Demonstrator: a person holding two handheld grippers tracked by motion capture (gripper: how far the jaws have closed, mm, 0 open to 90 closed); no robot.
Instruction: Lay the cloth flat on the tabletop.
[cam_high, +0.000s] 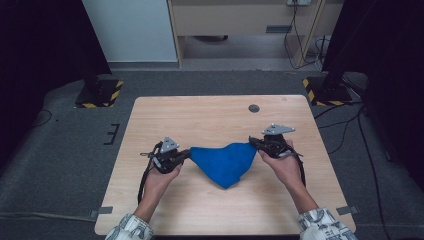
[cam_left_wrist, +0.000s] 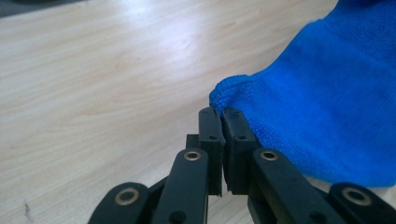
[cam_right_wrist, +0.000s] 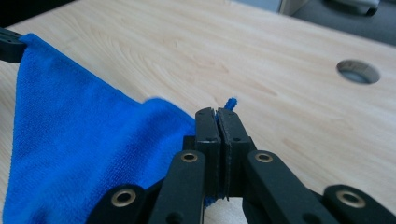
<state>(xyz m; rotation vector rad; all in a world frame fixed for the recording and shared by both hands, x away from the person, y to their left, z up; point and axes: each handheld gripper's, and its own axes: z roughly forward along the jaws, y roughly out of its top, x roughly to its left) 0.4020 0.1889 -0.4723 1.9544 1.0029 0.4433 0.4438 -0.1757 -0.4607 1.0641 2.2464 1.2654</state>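
Blue cloth (cam_high: 225, 162) stretched between two grippers above the table (cam_high: 210, 117).

The left gripper (cam_high: 186, 155) has its fingers (cam_left_wrist: 211, 128) clamped on one corner, the right gripper (cam_high: 254, 142) pinches the opposite corner; the cloth's middle sags to a point toward the person.
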